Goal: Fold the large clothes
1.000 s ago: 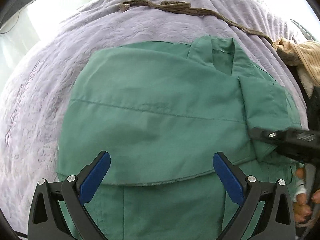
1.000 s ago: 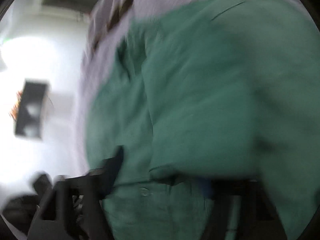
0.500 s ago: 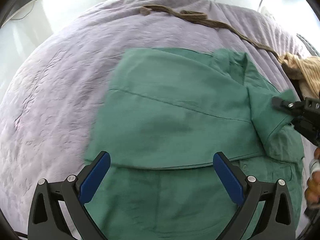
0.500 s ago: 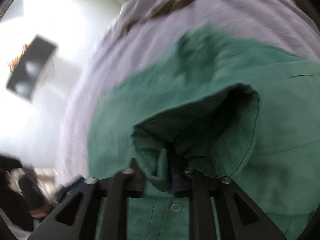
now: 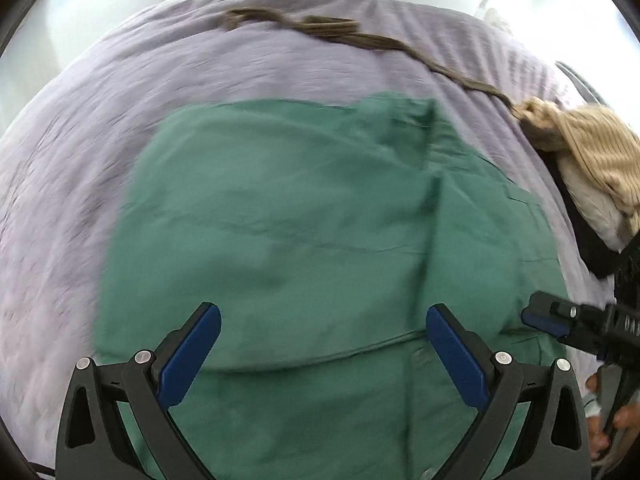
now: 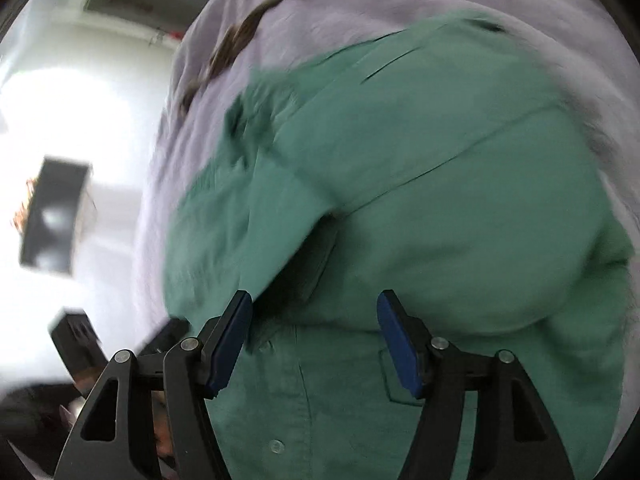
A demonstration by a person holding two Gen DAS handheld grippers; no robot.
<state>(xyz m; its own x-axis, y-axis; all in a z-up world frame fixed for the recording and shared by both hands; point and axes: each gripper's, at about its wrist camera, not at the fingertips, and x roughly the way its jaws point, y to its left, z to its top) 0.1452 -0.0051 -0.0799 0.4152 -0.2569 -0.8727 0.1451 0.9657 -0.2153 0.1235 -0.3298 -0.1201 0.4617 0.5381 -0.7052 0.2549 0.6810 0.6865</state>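
A: Where does the green shirt (image 5: pixel 288 240) lie for you?

B: It lies spread on the bed's lilac cover (image 5: pixel 80 160), partly folded, with one panel turned over the button front. Your left tongs (image 5: pixel 324 344) hover just above its near part, with the folded panel's hem running between the two blue pads.

A: And how do the tongs stand?

B: Your left tongs gape wide and hold nothing. Your right tongs (image 6: pixel 314 340) are parted too, empty, right over the button placket and just short of a raised fold; that view is blurred, so I cannot say whether a pad touches cloth.

A: What else is there?

B: A brown cord (image 5: pixel 360 38) trails across the cover beyond the shirt, leading to a tan ribbed garment (image 5: pixel 592 148) at the right edge.
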